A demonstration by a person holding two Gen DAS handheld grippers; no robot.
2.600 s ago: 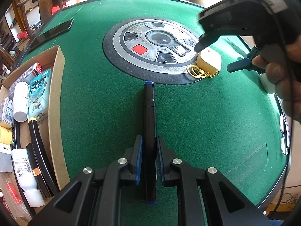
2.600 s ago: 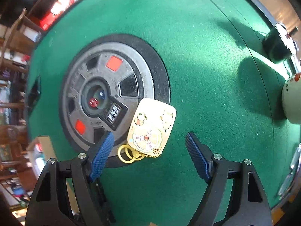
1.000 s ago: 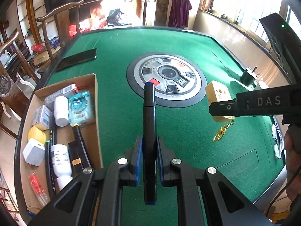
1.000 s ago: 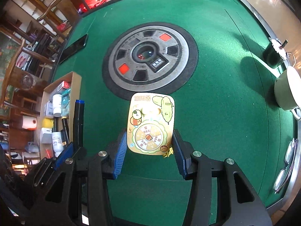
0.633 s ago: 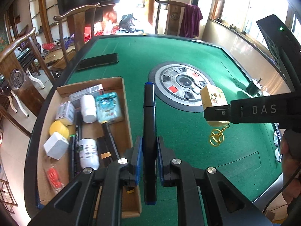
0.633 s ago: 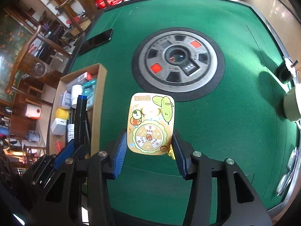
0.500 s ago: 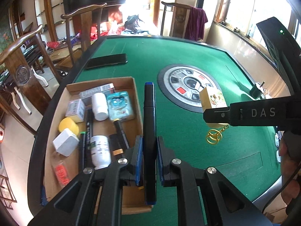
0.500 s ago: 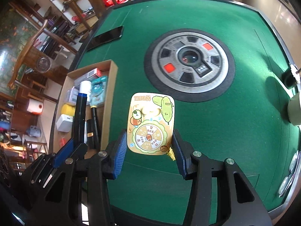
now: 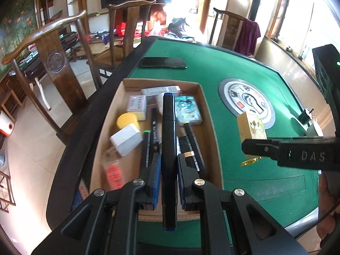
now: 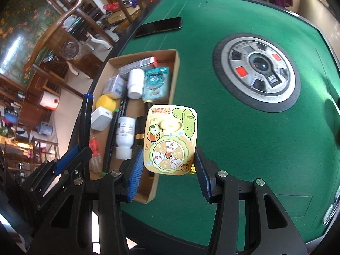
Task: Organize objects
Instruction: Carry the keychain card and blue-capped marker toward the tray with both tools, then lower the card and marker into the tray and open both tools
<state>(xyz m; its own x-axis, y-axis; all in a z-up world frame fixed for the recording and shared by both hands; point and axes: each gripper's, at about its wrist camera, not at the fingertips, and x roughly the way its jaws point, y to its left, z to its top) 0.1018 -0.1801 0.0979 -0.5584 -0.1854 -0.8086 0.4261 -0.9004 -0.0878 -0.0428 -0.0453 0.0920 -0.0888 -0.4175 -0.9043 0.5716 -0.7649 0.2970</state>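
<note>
Marker, long, black, blue-tipped; toy, flat, yellow, cartoon-printed.

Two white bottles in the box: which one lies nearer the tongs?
The labelled bottle, lying mid-box beside the black pens. The plain white one sits farther up, next to the teal packet near the box's far end.

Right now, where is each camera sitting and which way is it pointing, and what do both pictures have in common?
Left wrist: sits on the left claw, looking down past its held marker into the box; the right claw and a hand show at right.
Right wrist: sits on the right claw, looking down past its toy at the table; the left claw shows at left.
Shared: box, phone, table's round centre panel, marker and toy.
</note>
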